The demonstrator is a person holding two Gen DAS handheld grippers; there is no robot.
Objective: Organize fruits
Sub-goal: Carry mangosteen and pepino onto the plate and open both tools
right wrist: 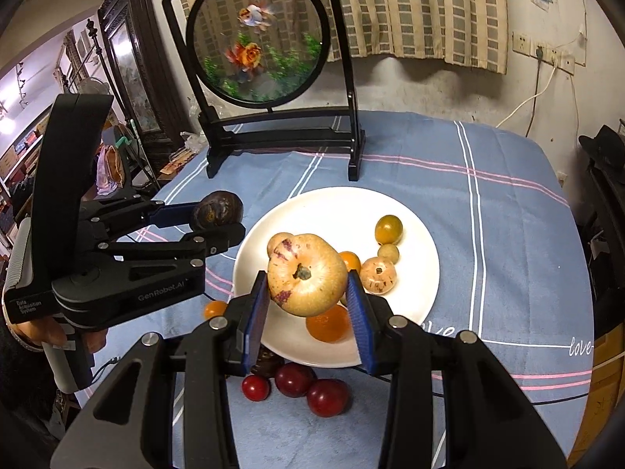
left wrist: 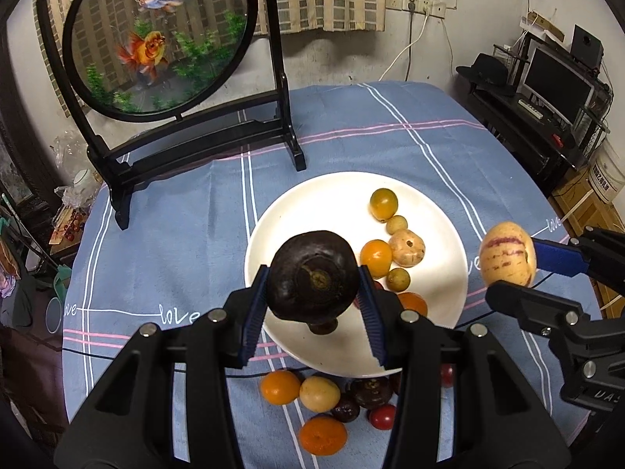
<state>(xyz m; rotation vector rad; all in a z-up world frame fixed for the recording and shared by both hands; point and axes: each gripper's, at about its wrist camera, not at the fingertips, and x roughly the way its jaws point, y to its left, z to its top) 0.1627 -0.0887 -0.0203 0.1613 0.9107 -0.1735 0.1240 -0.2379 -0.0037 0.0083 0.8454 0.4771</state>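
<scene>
My left gripper (left wrist: 312, 287) is shut on a dark purple round fruit (left wrist: 314, 273), held above the near left part of the white plate (left wrist: 324, 203). My right gripper (right wrist: 308, 293) is shut on a pale yellow melon with purple streaks (right wrist: 306, 273), over the near side of the same plate (right wrist: 414, 293). In the left wrist view the melon (left wrist: 507, 254) hangs just right of the plate. On the plate lie several small orange and yellow fruits (left wrist: 383, 204). More fruits lie on the cloth in front of the plate: oranges (left wrist: 279, 387), a yellow fruit (left wrist: 319, 393) and red ones (right wrist: 327, 396).
A black-framed round goldfish screen (left wrist: 156, 35) stands at the back left of the blue striped tablecloth (left wrist: 390, 133). A thin black cable (left wrist: 97, 355) crosses the cloth near the front. Shelves with a monitor (left wrist: 554, 82) stand beyond the table's right edge.
</scene>
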